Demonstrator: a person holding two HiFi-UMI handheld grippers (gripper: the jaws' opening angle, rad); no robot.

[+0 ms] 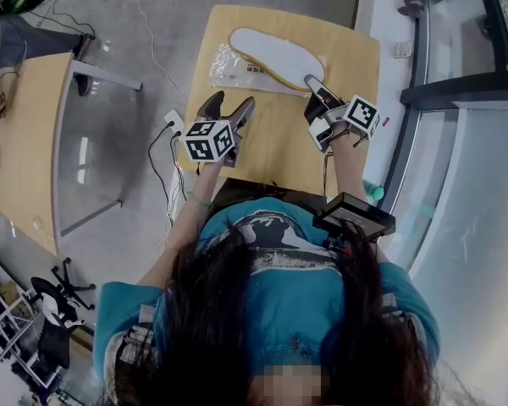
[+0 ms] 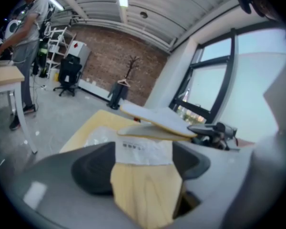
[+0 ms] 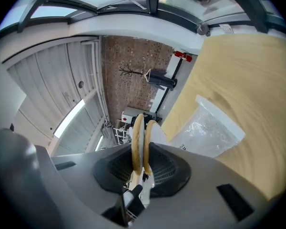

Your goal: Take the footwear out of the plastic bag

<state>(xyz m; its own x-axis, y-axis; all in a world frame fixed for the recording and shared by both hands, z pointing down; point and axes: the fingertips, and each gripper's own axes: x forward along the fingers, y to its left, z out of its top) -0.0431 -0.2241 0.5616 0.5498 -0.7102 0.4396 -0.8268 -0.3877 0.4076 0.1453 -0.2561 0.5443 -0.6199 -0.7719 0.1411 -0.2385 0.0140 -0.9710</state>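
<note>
Two white insoles with yellow edges [image 1: 275, 56] lie flat over the far part of the wooden table [image 1: 279, 150]. My right gripper [image 1: 315, 87] is shut on their near end. In the right gripper view the insoles [image 3: 143, 137] stand edge-on, pressed between the pads of the right gripper [image 3: 144, 161]. The clear plastic bag [image 1: 229, 68] lies flat on the table left of the insoles, and it shows as the bag [image 3: 207, 130] and the bag [image 2: 107, 137]. My left gripper [image 1: 229, 106] hovers open over the table's left front, with nothing between the jaws [image 2: 143, 168]. It looks toward the insoles [image 2: 155, 118].
A second wooden table [image 1: 25, 142] stands to the left, with a person beside it [image 2: 28, 32]. Cables and a power strip [image 1: 173, 121] lie on the floor between the tables. A window frame [image 1: 457, 91] runs along the right. An office chair [image 2: 69, 73] stands far back.
</note>
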